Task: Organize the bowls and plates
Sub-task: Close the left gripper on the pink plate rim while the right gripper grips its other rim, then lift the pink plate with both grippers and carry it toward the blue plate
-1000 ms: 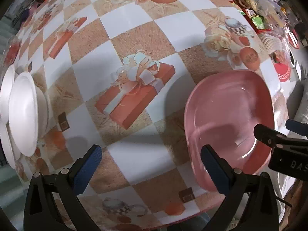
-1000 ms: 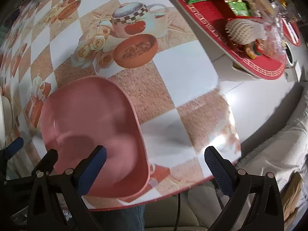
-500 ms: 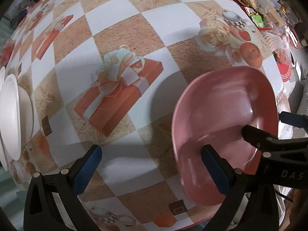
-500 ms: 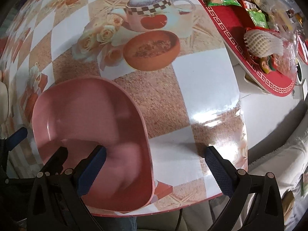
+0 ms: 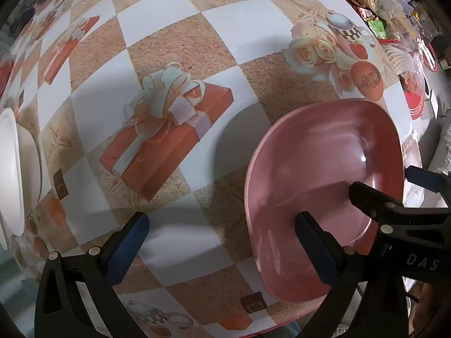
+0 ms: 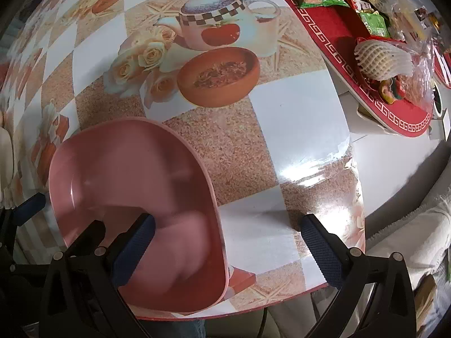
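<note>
The glossy pink plastic dish with rounded corners [image 5: 318,166] is deep and smooth, with a thin raised rim and a pale glare spot on its inner wall. It sits tilted near the front edge of the counter [image 5: 180,28], its far rim higher than its near one, and it casts a dark shadow on the checked cloth to its left.

In the left wrist view the left tool [image 5: 222,242] stands with its blue-padded fingers wide apart and nothing between them; its right finger [image 5: 315,250] overlaps the dish's near part, but whether it touches cannot be told.

In the right wrist view the right tool [image 6: 228,242] is likewise spread wide. Its left finger [image 6: 132,250] lies over the inside of the dish [image 6: 132,174], while its right finger [image 6: 318,248] hangs over bare cloth well to the right of the dish. A firm grip is not visible.

Far to the left of the left tool, at the picture's edge, stands a stack of white round plates [image 5: 11,169]. Beyond the right tool, up and to the right, a red tray with a white key-pattern border [image 6: 332,39] holds snack packets and a white foam net sleeve [image 6: 380,59].
</note>
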Motion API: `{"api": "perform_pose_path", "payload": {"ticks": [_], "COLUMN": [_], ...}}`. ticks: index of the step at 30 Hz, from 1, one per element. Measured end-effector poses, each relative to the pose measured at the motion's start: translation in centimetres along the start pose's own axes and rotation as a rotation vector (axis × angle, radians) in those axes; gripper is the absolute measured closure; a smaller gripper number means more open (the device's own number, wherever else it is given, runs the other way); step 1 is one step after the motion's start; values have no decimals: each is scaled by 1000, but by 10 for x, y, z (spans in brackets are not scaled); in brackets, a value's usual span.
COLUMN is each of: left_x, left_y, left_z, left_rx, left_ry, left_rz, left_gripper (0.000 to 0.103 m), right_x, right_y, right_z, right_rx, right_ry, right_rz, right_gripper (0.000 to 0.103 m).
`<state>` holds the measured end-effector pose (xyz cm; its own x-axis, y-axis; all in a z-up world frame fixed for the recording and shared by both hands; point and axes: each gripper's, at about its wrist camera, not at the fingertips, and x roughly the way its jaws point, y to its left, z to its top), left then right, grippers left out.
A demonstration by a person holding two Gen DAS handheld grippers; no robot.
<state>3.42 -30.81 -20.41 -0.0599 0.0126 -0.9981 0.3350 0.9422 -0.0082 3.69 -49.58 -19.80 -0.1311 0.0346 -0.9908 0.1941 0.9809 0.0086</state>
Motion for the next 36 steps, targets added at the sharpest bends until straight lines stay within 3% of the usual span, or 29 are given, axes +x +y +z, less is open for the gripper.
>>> {"api": "perform_pose_path", "payload": {"ticks": [4, 7, 11, 13, 14, 17, 26, 36], "left_x": [1, -4, -9, -11, -11, -13, -14, -11], "left_y": [-7, -14, -28, -30, -30, -20, 12, 75], "left_z": [6, 6, 7, 9, 10, 13, -11, -55], "left_rx": [13, 42, 105, 119, 124, 115, 61, -61], "left_ry": [-7, -16, -43, -52, -53, -50, -40, -27], "left_rz": [-3, -4, -17, -28, -37, -60, -50, -4], "left_gripper": [7, 17, 41, 57, 69, 81, 83, 82], "right_x": [1, -4, -16, -16, -16, -15, -13, -13], "right_y": [-3, 0, 7, 9, 9, 14, 54, 134], "right_z": [-2, -5, -9, -11, -11, -15, -30, -44], "right_rx": [34, 42, 10, 15, 18, 29, -24, -187], "right_ry": [15, 7, -34, -31, -28, -6, 25, 39], "right_rz": [3, 9, 58, 72, 74, 87, 105, 119], "right_gripper": [2, 17, 70, 71, 74, 74, 74, 74]}}
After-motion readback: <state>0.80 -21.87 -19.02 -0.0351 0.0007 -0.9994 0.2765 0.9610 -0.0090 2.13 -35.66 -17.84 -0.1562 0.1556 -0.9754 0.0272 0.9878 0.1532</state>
